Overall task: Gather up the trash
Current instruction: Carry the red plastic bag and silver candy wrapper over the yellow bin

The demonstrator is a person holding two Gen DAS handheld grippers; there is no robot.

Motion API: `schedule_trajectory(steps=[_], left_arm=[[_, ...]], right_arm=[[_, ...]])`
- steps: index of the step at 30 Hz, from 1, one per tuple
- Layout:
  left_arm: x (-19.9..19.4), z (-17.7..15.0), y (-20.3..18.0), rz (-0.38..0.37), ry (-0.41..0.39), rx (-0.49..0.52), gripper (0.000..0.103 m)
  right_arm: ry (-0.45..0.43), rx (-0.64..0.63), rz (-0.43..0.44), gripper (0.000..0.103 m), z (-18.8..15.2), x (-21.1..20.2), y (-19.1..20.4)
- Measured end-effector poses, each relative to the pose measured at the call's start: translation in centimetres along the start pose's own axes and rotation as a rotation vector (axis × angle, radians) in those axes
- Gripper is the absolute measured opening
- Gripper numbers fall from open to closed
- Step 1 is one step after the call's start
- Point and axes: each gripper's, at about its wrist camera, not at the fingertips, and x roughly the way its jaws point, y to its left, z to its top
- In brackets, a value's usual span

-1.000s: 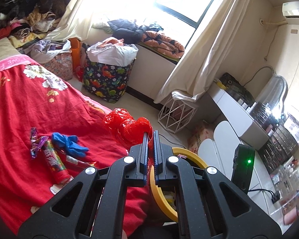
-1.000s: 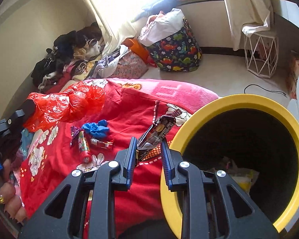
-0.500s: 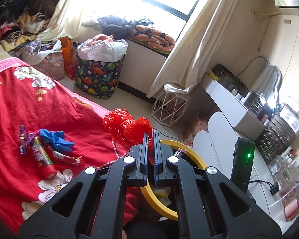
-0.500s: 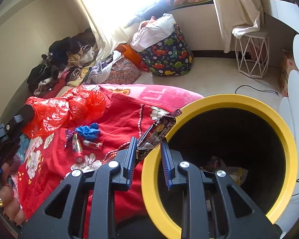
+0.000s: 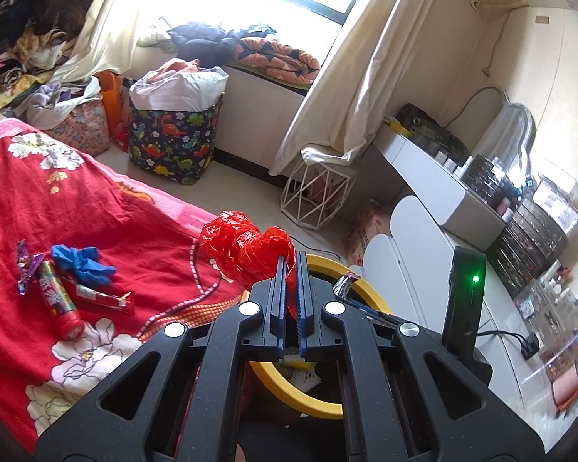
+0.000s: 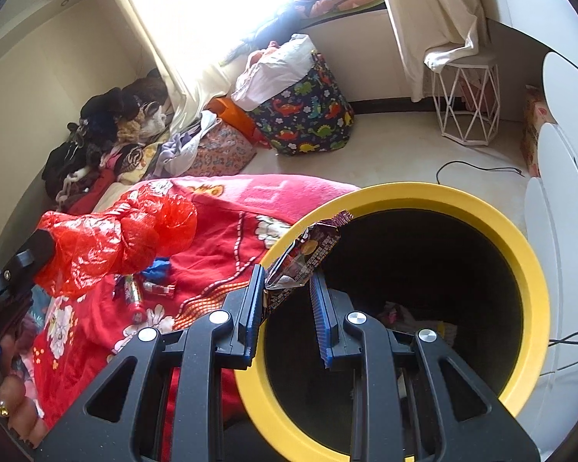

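Directly ahead of the right hand-held gripper (image 6: 285, 288), a dark snack wrapper (image 6: 306, 256) leans from the left finger across the yellow rim of the trash bin (image 6: 535, 300), its tip over the dark opening; the fingers stand apart and only the left one touches it. Beneath them the bin's bottom shows some litter. The left hand-held gripper (image 5: 292, 265) is nearly closed, pinching a crumpled red plastic bag (image 5: 246, 246) that bulges just beyond its tips, beside the bin. Farther left on the red bed (image 5: 108, 211) lie a blue glove (image 5: 83, 263) and candy wrappers (image 5: 57, 302).
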Motion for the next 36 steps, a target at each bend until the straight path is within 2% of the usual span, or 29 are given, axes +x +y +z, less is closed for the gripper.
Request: schedule_trajectory(steps=[36], left_arm=[[4.3, -3.1, -4.9, -0.065, 0.147, 0.104, 0.002]], right_arm=[[-0.049, 0.109, -0.096, 0.024, -0.1, -3.0, -6.1]])
